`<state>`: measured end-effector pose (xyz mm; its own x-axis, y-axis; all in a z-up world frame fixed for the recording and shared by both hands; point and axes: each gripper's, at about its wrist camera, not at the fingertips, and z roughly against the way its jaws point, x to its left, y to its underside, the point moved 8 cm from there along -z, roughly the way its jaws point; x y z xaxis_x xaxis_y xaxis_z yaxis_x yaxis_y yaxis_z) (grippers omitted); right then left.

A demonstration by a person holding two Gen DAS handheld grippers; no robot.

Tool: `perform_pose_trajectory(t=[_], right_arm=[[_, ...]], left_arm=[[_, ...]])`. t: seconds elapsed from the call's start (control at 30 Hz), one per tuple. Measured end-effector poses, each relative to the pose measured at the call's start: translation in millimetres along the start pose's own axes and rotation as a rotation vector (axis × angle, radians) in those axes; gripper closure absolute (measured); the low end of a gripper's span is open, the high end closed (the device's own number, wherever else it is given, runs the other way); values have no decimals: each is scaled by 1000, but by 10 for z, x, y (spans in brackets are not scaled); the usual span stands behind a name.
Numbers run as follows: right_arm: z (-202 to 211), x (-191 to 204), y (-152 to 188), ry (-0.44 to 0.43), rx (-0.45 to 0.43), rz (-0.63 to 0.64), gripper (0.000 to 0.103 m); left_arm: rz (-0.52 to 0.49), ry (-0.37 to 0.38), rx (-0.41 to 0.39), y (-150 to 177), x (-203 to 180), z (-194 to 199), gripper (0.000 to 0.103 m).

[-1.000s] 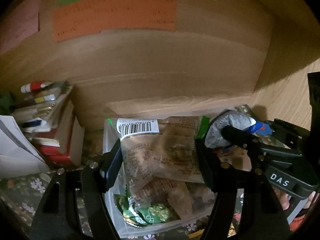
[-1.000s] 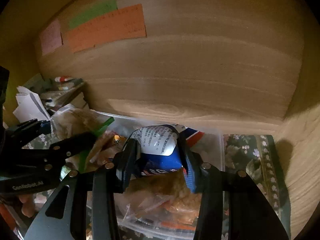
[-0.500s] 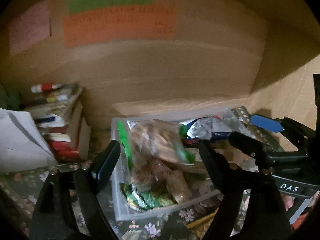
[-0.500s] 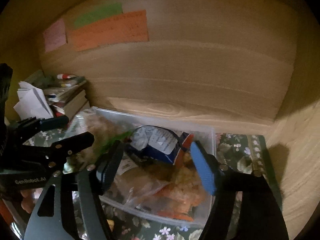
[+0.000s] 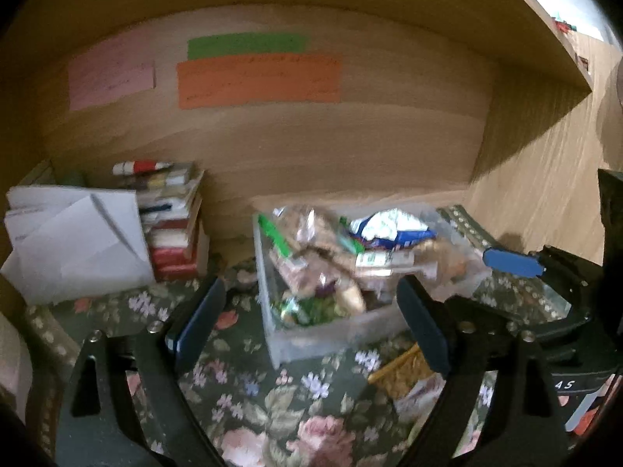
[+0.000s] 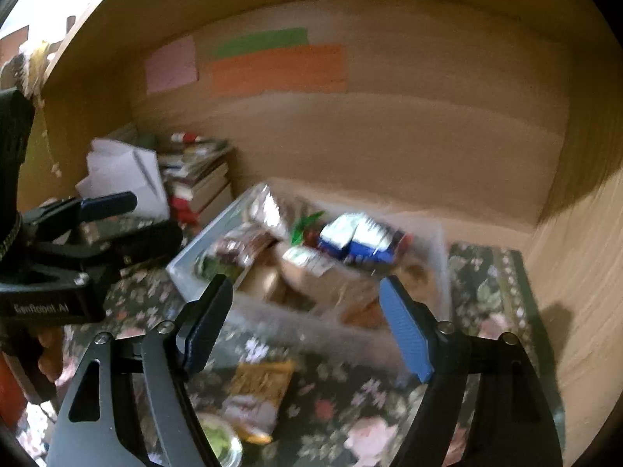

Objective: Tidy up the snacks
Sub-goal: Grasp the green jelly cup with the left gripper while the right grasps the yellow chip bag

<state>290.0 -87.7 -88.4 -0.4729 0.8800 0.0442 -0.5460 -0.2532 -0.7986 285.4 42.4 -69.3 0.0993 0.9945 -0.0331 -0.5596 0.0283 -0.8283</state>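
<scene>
From the left wrist camera I see my left gripper [image 5: 307, 315] with its jaws wide and opening further, nothing between the pads. Beyond them a clear plastic bin [image 5: 331, 336] sits on the surface [image 5: 249, 389], which is covered with a dark floral cloth. The bin is heaped with snack packets: a blue and white bag [image 5: 393, 231] on top toward the back right, green-edged clear bags [image 5: 300, 241] at the back left, and green wrappers low at the front. A yellow packet [image 5: 401, 369] lies on the cloth just in front of the bin's right corner. To the left stands a stack of books [image 5: 171, 218] with white papers [image 5: 78, 241] leaning beside it. The back is a wooden panel [image 5: 331, 148] carrying pink [image 5: 111, 76], green [image 5: 247, 44] and orange [image 5: 259, 79] paper notes. My right gripper [image 5: 510, 262] reaches in at the right edge.

From the right wrist camera the right gripper [image 6: 307, 323] is also spread and opening, with nothing between its pads, short of the bin [image 6: 311, 327]. The blue and white bag [image 6: 358, 241] lies on the pile inside. The yellow packet [image 6: 261, 385] rests on the cloth in front, near a green item at the bottom edge, too blurred to name. The left gripper [image 6: 128, 218] shows at the left, by the books [image 6: 202, 179]. A wooden side wall [image 6: 576, 272] closes the right.
</scene>
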Motion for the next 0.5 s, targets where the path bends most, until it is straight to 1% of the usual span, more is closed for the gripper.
perform_pose_trajectory(t=[0.1,0.27,0.37,0.47,0.5], right_arm=[[-112,82,190,-11,53,8,28],[-377,174,513,-27,165,21,28],[-549,209,715,-29,261,60,28],[-665,211,843,-53,320,53,31],[-685,210,867,-63,332,49,37]], left_arm=[[9,-8,33,165,84,-19,12],[19,-23,79,409,188,-61,12],[27,-27,107,545,241,-99,12],[36,-25,129,636,247,-121,12],[36,-24,131,656,243,-119,12]])
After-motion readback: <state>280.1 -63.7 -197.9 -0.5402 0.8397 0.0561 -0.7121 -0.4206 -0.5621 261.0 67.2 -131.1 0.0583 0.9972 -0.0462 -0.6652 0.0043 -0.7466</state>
